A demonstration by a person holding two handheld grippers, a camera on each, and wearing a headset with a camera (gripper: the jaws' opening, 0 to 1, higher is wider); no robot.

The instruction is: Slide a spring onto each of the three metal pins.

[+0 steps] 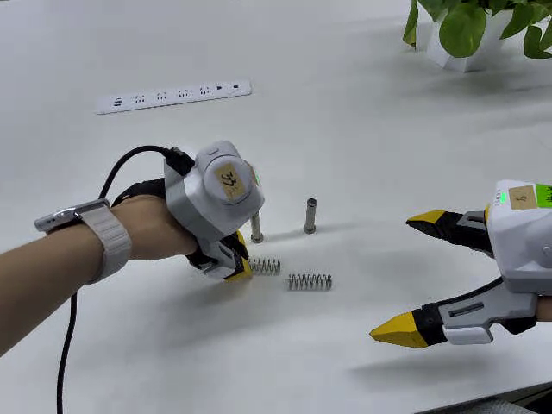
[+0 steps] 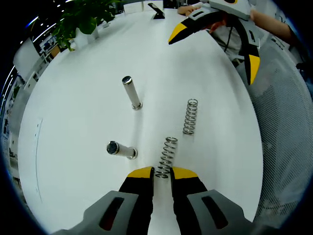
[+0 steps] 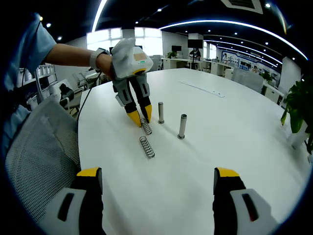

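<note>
The left tongs point(image 2: 162, 172) are low over the bench point(image 1: 362, 138), their yellow tips drawn in on the end of the nearer spring point(image 2: 165, 156), which sits between them and seems touched on both sides while the rest of it lies flat. The right tongs point(image 1: 401, 276) hang off to the right, well apart from the work, spread wide with nothing between the tips. The white bench runs across the whole head view. A potted plant point(image 1: 466, 30) stands at its far right corner, and a long white power strip point(image 1: 174, 96) lies flat toward the far left. A black cable point(image 1: 73, 319) trails from the left tongs back along the person's forearm, which wears a pale wrist strap point(image 1: 105, 240). Two metal pins stand upright side by side in the middle of the bench: the near pin point(image 2: 121, 149) just beyond the left tongs, partly hidden by their housing in the head view, and the far pin point(image 2: 131, 92) a little to its right. The loose spring point(image 2: 190, 116) lies on its side just in front of the pins, beside the nearer spring but not touching it.
</note>
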